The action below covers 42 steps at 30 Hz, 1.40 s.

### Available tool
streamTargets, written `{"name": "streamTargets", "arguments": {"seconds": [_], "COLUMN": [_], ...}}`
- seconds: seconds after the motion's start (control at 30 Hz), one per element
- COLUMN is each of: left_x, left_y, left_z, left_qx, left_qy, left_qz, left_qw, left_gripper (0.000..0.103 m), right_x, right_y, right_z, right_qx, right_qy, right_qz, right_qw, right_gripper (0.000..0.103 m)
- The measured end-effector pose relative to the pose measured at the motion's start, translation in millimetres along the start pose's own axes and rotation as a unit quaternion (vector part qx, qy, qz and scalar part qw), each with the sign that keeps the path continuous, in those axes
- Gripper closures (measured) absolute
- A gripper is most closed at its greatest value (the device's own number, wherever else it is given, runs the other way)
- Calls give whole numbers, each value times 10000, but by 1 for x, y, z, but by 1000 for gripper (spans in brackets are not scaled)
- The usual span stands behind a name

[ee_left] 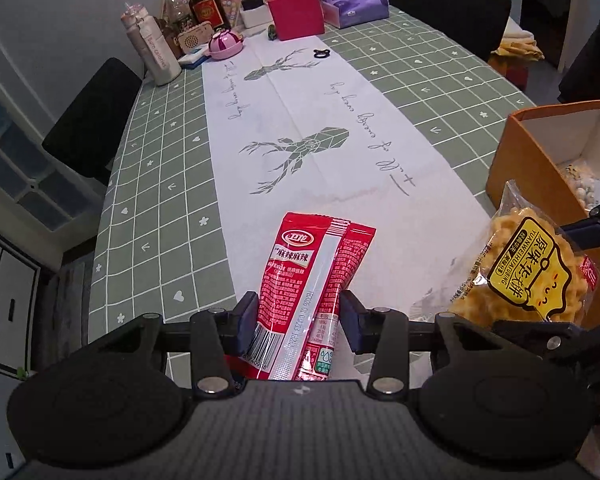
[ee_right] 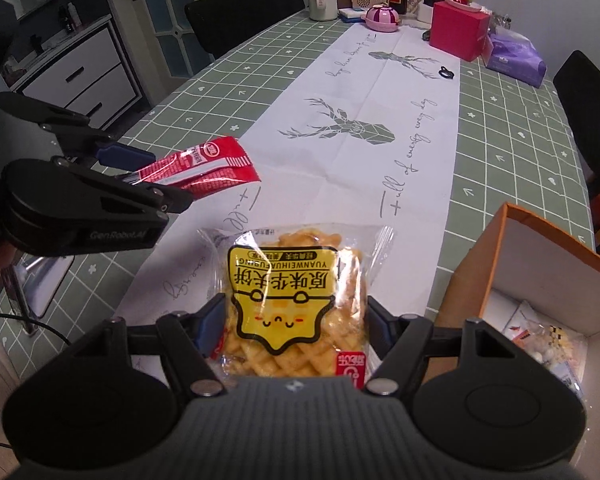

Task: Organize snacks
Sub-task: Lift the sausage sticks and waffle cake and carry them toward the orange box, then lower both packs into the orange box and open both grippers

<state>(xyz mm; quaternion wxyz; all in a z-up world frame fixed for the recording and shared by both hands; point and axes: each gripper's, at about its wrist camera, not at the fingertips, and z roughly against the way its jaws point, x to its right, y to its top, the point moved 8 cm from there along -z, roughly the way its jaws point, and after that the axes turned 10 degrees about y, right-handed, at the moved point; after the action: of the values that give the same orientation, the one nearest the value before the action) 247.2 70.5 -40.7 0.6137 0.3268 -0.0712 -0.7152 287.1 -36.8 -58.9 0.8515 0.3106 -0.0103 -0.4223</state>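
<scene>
While cut off below, red snack packet (ee_left: pixel 312 288) in left tool (ee_left: pixel 299 316), waffle bag (ee_right: pixel 290 300) in right tool (ee_right: pixel 296 328), both clamped.

Left gripper (ee_left: pixel 298 316) holds the spicy-strip packet (ee_left: pixel 312 280) between its jaws, above the desk (ee_left: pixel 148 200). Right gripper (ee_right: pixel 296 326), to its right, holds the waffle-snack bag (ee_right: pixel 288 300). Open box (ee_right: pixel 540 256) right of both, at desk's near edge, small packets inside. Bottles, tin and boxes crowd the far end; chairs on both sides.
</scene>
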Motion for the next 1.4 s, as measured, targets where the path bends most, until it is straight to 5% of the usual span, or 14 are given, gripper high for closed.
{"name": "streamTargets", "arguments": {"seconds": [0.4,0.73,1.17,1.4], "left_x": [44,114,197,222], "left_y": [3,15,62,83], "left_z": [78,110,100,73], "left_qx": [659,949,1022,1137], "left_qy": [-517,-1110,-1863,-1685], "left_qz": [-293,-729,-718,-833], "left_qw": [9961,9866,9745,9756], "left_gripper": [54,54,54,54], "right_x": [12,62,130,152], "right_y": [-32,-73,-99,-94], "right_z": [75,122,142,123], "right_qx": [397,449,364,252], "right_qy": [-380,-934,-1298,-1319], "right_qz": [160,-14,-159,25], "right_qw": [9984,9946,9907,9909], "right_gripper": [34,34,34,34]}}
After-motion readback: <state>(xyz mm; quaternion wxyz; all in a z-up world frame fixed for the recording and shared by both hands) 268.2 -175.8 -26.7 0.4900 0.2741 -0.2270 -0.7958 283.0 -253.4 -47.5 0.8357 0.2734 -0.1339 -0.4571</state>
